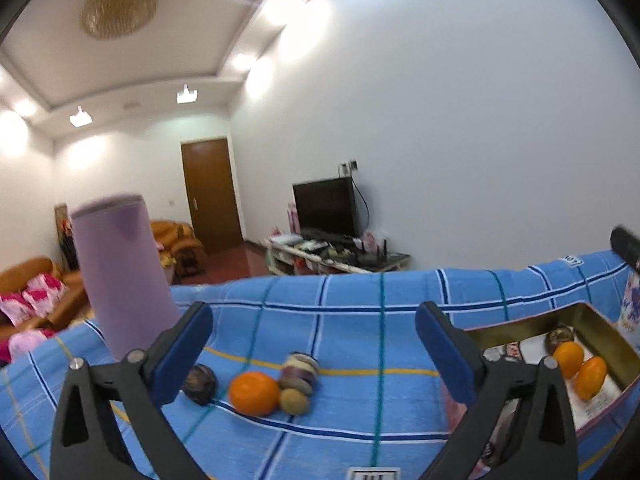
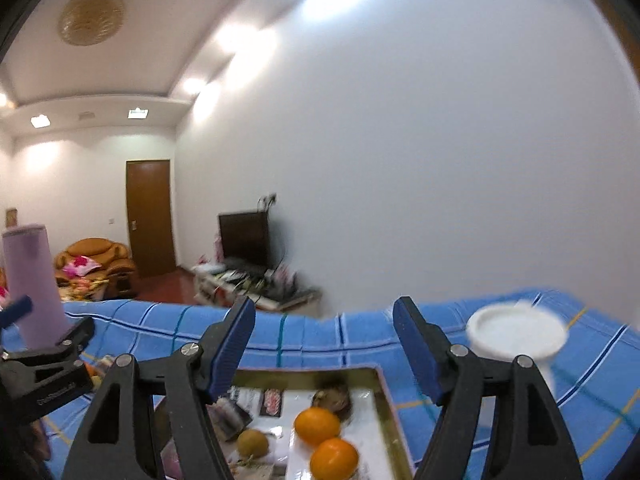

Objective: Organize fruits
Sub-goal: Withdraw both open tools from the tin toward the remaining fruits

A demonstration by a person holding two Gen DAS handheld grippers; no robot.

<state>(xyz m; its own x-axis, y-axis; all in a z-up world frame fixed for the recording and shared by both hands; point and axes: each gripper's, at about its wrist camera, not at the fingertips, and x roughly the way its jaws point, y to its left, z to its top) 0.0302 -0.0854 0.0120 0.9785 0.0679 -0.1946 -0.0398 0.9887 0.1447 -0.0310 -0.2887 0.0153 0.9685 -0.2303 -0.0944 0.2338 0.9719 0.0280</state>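
1. Orange is what I steer by: one loose orange lies on the blue plaid cloth, left of the gold tin tray, between my left gripper fingers as that camera sees it.
2. Both grippers hold nothing. The left jaws stand wide apart above the loose fruit; the right gripper is likewise spread, hovering over the tray.
3. Around that orange, still left of the tray: a dark brown fruit beside it, a small tan one touching its other side, and a striped purple piece just behind.
4. Judging the step as picking the orange, I would drop the left pads either side of its widest part, keeping clear of the tan neighbour so nothing rolls.
5. Being round, the orange shows no long axis or heading I can read; any approach angle serves.
6. Inside the tray already sit two oranges, a dark fruit and a tan one; space remains near its far wall.
7. The lilac tumbler, far left of the tray, stands upright near my descent path.
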